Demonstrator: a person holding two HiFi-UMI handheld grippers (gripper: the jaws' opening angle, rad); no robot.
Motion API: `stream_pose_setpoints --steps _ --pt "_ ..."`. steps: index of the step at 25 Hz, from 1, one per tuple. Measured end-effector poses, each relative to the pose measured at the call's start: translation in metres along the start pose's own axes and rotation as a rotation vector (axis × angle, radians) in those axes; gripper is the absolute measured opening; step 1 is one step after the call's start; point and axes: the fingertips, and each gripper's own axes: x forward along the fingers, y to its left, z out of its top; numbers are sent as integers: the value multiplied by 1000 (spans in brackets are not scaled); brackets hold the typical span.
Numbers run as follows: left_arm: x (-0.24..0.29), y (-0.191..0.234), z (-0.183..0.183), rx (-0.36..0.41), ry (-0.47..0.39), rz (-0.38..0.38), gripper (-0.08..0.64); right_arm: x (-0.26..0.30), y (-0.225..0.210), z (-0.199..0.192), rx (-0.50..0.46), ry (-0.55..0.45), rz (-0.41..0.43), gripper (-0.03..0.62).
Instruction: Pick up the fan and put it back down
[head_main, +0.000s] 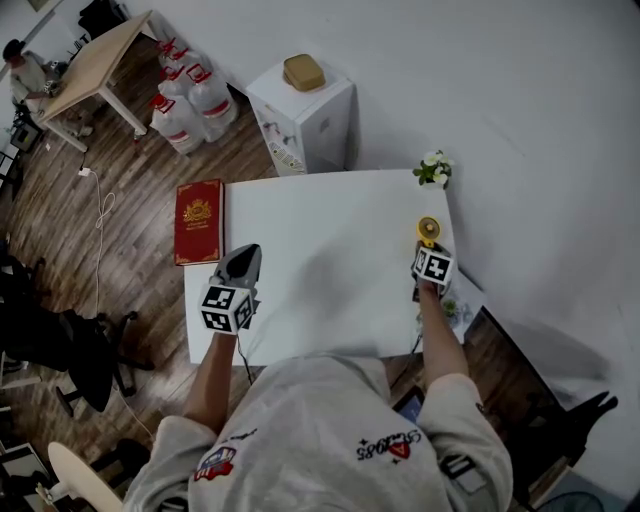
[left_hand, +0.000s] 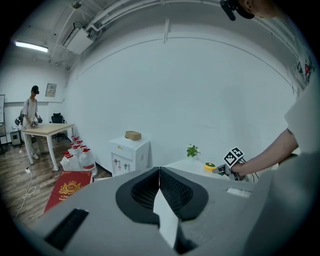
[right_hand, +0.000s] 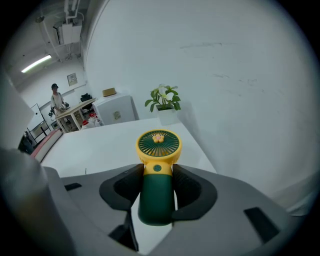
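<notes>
A small hand fan (right_hand: 158, 172) with a yellow round head and a dark green handle sits between the jaws of my right gripper (right_hand: 158, 186), whose pads press on the handle from both sides. In the head view the fan (head_main: 428, 230) shows near the right edge of the white table (head_main: 330, 270), just beyond the right gripper (head_main: 430, 255). My left gripper (head_main: 240, 268) hovers over the table's left part, jaws shut with nothing between them (left_hand: 159, 172). The left gripper view also catches the fan (left_hand: 210, 166) far off at the right.
A red book (head_main: 198, 221) lies at the table's left edge. A small potted plant (head_main: 434, 169) stands at the far right corner. Behind the table are a white cabinet (head_main: 305, 118) and several water jugs (head_main: 190, 100). A person (left_hand: 31, 117) stands by a wooden table.
</notes>
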Motion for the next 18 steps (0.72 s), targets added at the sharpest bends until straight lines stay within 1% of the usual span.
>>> stream_pose_setpoints --steps 4,7,13,15,18 --pt "3 3 -4 -5 15 7 5 8 6 6 5 -42 20 183" --pt "6 2 -7 -10 23 8 5 12 1 1 13 -35 5 183" --pt "11 -1 -11 -13 30 -1 5 20 7 -13 5 2 34 186" --pt "12 -2 -13 -16 34 -3 5 21 9 -17 -4 13 27 187" --pt "12 -3 -16 -21 38 -7 5 17 10 -15 9 -6 19 201"
